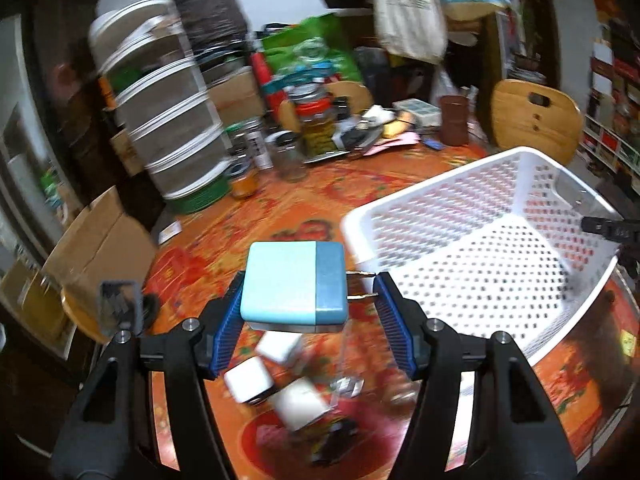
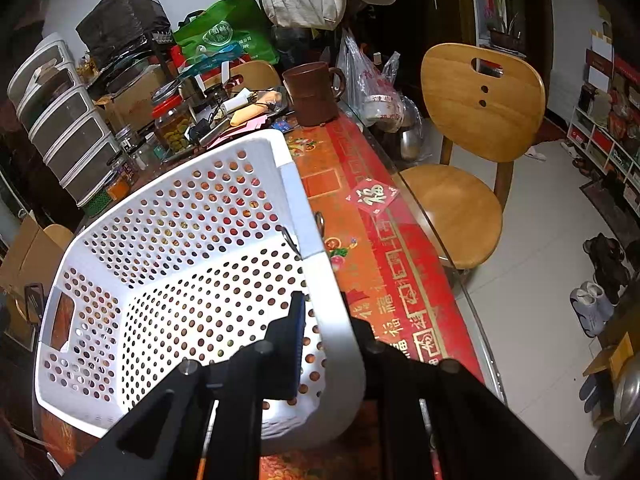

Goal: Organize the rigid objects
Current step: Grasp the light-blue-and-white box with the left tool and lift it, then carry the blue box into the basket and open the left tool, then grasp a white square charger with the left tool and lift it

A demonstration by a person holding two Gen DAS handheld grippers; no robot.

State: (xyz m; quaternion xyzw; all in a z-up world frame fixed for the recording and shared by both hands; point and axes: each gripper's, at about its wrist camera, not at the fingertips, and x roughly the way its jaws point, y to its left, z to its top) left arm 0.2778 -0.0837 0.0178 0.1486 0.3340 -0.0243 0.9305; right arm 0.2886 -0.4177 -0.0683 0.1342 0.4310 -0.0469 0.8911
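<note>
Left gripper [image 1: 306, 298] clamped on blue charger [image 1: 294, 286], held above worktop [image 1: 280, 208], just left of basket [image 1: 480, 248]. Right gripper [image 2: 332, 336] pinches basket rim, jaws together. Carry charger over rim, lower, then release; keep prongs clear of wall.

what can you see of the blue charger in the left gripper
The blue charger is a rounded square plug block, pale blue with a darker blue band on its right, smooth plastic by the look. Two metal prongs point right. It sits between the left gripper pads, lifted above the table beside the white basket.
</note>
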